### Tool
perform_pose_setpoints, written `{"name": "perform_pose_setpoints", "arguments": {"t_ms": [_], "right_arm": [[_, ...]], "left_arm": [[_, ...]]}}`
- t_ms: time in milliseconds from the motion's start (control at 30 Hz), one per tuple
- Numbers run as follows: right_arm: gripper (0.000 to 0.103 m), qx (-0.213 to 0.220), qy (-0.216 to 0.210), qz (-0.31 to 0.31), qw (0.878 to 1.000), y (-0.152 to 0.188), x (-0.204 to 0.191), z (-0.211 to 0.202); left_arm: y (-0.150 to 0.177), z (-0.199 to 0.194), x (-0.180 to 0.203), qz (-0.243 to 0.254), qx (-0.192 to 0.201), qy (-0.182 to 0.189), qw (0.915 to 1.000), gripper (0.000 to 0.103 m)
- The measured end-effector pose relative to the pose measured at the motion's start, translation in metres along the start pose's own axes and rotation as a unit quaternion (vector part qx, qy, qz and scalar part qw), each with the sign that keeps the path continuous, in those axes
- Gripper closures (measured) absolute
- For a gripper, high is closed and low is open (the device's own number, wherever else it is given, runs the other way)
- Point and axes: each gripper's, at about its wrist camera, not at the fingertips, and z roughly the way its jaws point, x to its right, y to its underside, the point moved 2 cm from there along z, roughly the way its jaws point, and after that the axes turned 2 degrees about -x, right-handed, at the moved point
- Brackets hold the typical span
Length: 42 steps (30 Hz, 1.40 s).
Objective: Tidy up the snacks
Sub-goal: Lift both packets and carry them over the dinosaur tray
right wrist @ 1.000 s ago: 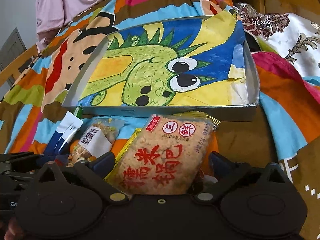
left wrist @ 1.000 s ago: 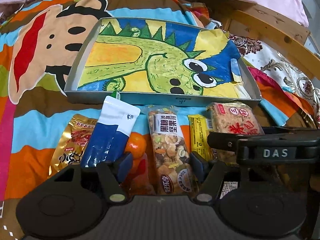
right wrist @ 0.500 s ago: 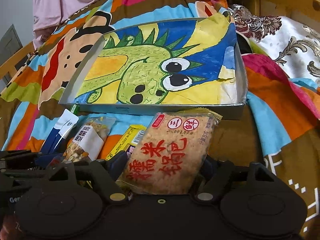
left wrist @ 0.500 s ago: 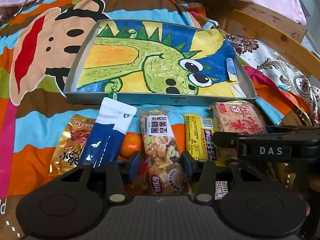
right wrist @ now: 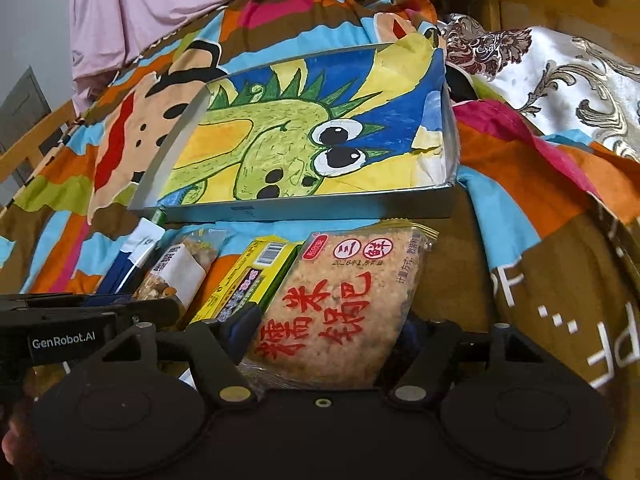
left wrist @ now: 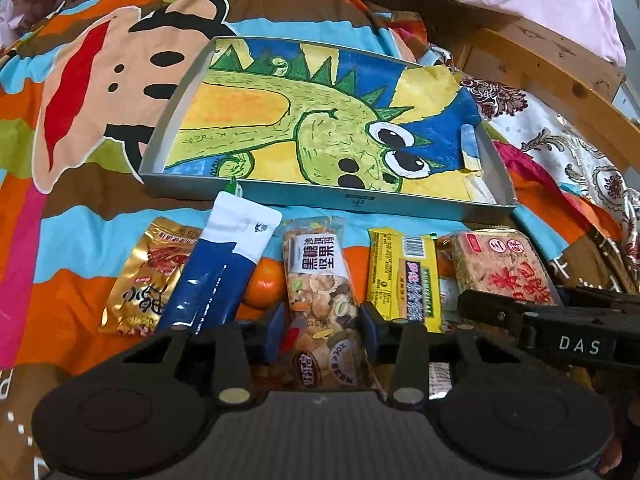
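The left gripper (left wrist: 323,322) is closing its blue pads on the nut bar (left wrist: 320,280), which is lying at the lower centre of the left wrist view. The right gripper (right wrist: 328,330) is clamping the rice cracker pack (right wrist: 340,308) at the lower centre of the right wrist view. Both packs are sitting on the blanket (left wrist: 80,240), just in front of the tray (left wrist: 360,200), which is occupying the upper centre of both views and is holding only a dinosaur drawing (left wrist: 320,128).

Hazards judged from this position:

- The nut bar is lying in a slick clear wrapper. A grip taken on the near end only is risking the far end drooping or the film slipping between the pads.
- An orange (left wrist: 264,284) is resting against the left side of the nut bar, partly under the blue pouch (left wrist: 216,276). A sideways lift is likely to roll it or drag the pouch.
- The yellow bar (left wrist: 404,276) is lying between the two gripped packs, close to both, and may be dragged along.
- The two grippers are working side by side, nearly touching. Simultaneous lifts are risking a collision.
- The near wall of the tray is standing directly ahead. A low carry is likely to snag a pack on the rim.
- Excess clamping force may be crushing the brittle rice cracker pack.
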Motion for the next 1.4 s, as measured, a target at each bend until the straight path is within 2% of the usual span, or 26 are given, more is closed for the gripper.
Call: {"name": "perform_pose_setpoints", "arguments": {"t_ms": [333,567,633,767,1000,1167,1400], "right_arm": [[0.033,0.025,-0.014,0.004,1.000,0.003,0.003,-0.034],[0.033,0.037,-0.028,0.007,0.999,0.002,0.005,-0.045],[0.033,0.038,-0.029,0.011,0.999,0.001,0.006,-0.046],[0.033,0.035,-0.029,0.014,0.999,0.001,0.007,-0.045],[0.033,0.032,-0.033,0.020,0.999,-0.001,0.011,-0.039],[0.033,0.049,-0.043,0.025,0.998,-0.004,0.012,-0.042],[0.033,0.082,-0.057,0.040,0.994,-0.011,0.015,-0.051]], "left_arm": [[0.009,-0.025,0.002,-0.024,-0.007,0.028,0.9993,0.061],[0.015,-0.033,0.010,-0.015,-0.003,0.046,0.9988,0.061],[0.015,-0.032,0.011,-0.014,-0.007,0.059,0.9981,0.061],[0.014,-0.022,0.014,-0.006,-0.023,0.056,0.9982,0.060],[0.005,0.001,0.007,-0.040,-0.044,0.075,0.9954,0.060],[0.001,-0.013,0.005,-0.055,-0.019,0.072,0.9957,0.061],[-0.013,-0.037,-0.002,-0.079,0.020,0.104,0.9912,0.061]]}}
